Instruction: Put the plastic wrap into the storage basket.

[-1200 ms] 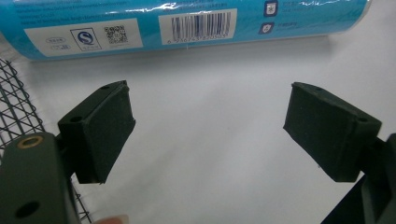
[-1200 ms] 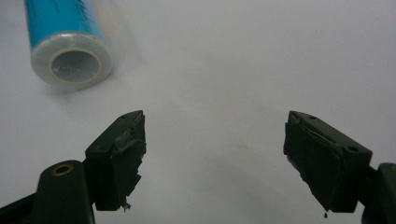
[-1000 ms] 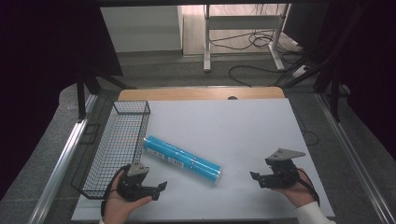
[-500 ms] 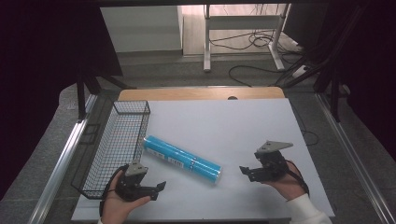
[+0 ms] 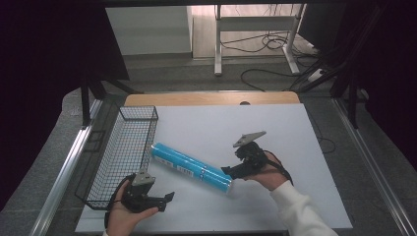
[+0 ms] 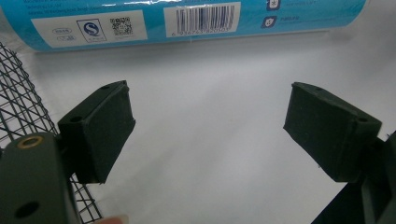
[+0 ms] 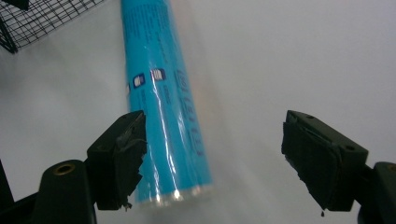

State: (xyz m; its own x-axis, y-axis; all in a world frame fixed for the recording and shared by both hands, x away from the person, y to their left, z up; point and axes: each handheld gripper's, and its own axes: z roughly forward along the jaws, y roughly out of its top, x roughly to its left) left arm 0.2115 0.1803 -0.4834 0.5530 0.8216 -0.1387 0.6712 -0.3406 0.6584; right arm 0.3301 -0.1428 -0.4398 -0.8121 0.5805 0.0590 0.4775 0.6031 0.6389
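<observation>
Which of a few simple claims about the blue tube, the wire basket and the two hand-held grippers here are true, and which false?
1. The long blue plastic-wrapped tube lies inside the black wire basket. False: it lies on the white table, beside the basket.
2. The right gripper is open. True.
3. The left gripper is clamped on the tube. False: it is open, with the tube lying beyond its jaws.
4. The right gripper is at the tube's near end. True.

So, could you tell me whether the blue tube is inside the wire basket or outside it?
Outside: the blue tube lies flat on the white table, beside the wire basket.
</observation>
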